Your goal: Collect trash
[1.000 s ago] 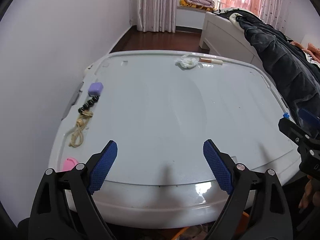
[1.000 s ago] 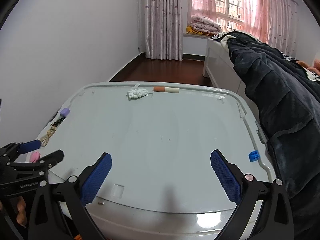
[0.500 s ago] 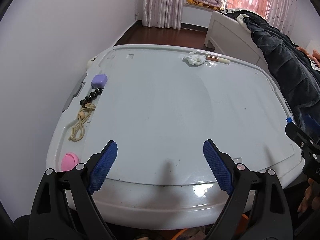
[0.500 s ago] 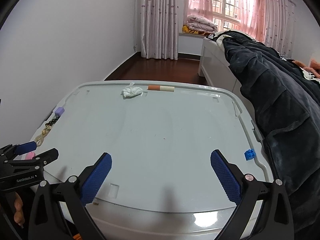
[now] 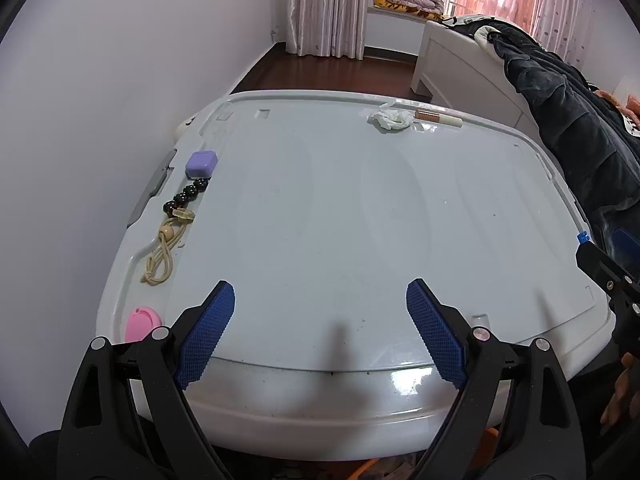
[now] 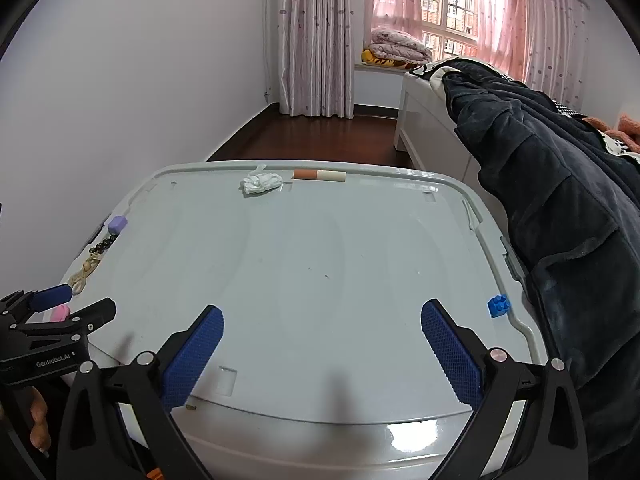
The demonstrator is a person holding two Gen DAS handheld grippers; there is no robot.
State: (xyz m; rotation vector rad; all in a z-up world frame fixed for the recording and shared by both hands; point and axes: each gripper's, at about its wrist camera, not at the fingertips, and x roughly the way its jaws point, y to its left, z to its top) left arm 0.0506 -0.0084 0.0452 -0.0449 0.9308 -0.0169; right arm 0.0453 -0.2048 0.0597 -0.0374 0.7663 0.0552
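Eyeing the crumpled tissue, light and soft, best pinched mid-wad; both my hand-held grippers gape wide, empty

A big white lid lies under both claws. Ahead and to the left of the left claw, along the lid's edge, stand in a row a pink round piece, a beige cord, dark beads and, farthest away, a small purple case. Just to the right of the right claw, a blue toy brick sits near the rim. Further right, a dark blanket hangs over a white bed. Far ahead are a brown wooden floor, pale curtains and a folded quilt by the window.
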